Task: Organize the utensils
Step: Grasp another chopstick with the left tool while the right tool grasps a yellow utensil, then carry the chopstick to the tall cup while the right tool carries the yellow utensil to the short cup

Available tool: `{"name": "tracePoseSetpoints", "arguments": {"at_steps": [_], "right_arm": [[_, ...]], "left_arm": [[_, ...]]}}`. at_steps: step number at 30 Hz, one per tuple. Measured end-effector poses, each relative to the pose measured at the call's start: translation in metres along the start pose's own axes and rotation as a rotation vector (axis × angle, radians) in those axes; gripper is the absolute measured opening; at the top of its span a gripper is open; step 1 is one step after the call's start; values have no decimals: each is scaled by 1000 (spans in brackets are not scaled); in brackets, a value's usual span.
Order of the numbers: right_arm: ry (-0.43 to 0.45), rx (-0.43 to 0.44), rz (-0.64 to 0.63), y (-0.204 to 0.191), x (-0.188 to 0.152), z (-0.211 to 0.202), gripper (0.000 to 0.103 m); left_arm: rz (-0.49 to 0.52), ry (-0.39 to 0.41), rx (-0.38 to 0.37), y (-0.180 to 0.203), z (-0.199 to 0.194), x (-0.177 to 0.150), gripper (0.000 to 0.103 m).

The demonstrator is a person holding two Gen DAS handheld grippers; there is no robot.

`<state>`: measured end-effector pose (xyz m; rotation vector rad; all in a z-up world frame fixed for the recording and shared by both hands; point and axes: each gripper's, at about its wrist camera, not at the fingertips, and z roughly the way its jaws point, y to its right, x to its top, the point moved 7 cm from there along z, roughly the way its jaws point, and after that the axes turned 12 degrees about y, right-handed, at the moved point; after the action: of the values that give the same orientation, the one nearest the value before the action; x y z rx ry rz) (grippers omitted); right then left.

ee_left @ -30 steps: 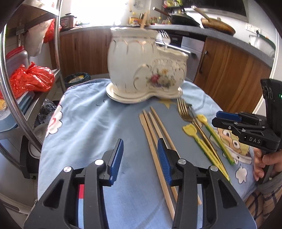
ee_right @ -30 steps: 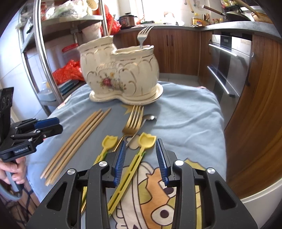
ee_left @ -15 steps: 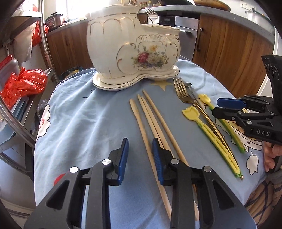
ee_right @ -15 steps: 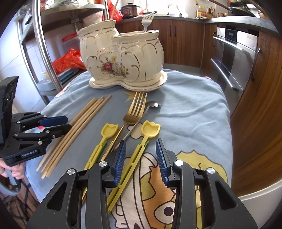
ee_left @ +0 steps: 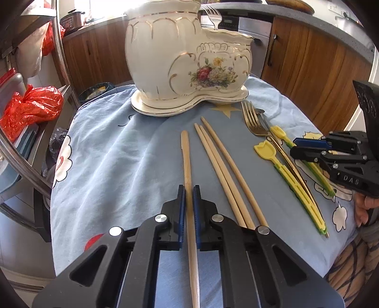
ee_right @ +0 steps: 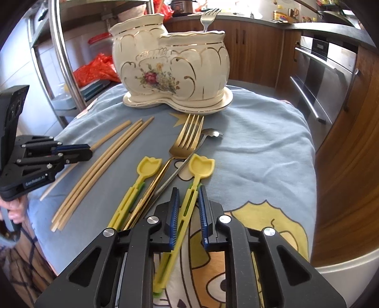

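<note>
Utensils lie loose on the blue cloth [ee_left: 113, 161] in front of the ceramic holder [ee_left: 187, 64], which stands on its saucer at 12 o'clock in both wrist views. One silver fork [ee_right: 208, 19] stands upright in the holder's lower compartment.

Your left gripper [ee_left: 187, 196] is clenched on a single chopstick [ee_left: 186, 156]: both blue pads press its sides, and the stick runs from between the jaws toward 12 o'clock, with its far tip short of the saucer. Three more chopsticks [ee_left: 222, 161] lie together just at 3 o'clock of it, apart from the held one.

Your right gripper [ee_right: 188, 201] straddles the right-hand yellow spoon [ee_right: 201, 165]. Its jaws are closing with the handle between them; the left pad appears to touch the handle, while a gap shows on the right side, so no firm grasp is confirmed. The tulip-shaped bowl points toward 12 o'clock.

At 9 o'clock of that spoon lie, in order, a thin silver spoon [ee_right: 210, 135], a gold fork [ee_right: 187, 139] and a second yellow spoon [ee_right: 148, 165]. The silver handle crosses under the gold fork's neck. All rest flat on the cloth.

Beyond the table, wooden cabinets [ee_left: 308, 61] and an oven [ee_right: 324, 78] stand at 2 o'clock; a metal rack with a red bag [ee_left: 30, 106] stands at 9 o'clock in the left view.
</note>
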<state>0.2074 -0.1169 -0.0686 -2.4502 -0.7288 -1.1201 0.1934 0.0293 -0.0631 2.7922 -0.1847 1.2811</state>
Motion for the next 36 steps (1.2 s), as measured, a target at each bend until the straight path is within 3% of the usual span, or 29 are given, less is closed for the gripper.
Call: {"name": "tracePoseSetpoints", "arguments": {"at_steps": [12,20,29,36], "right_arm": [[-236,91,-99,8,6,9,14],[-309,81,-166,-1,6,14,14],[-219,52,-82,9,9,8,11],[-101,45,-26,16,23,-12,11]], "left_arm": [[108,-164,-61,2,9,9,7],[145,-237,-111,2,13,11,7],[125,-106,-59,3,-2,8,6],[106,36,-15,-4,-36,32,6]]}}
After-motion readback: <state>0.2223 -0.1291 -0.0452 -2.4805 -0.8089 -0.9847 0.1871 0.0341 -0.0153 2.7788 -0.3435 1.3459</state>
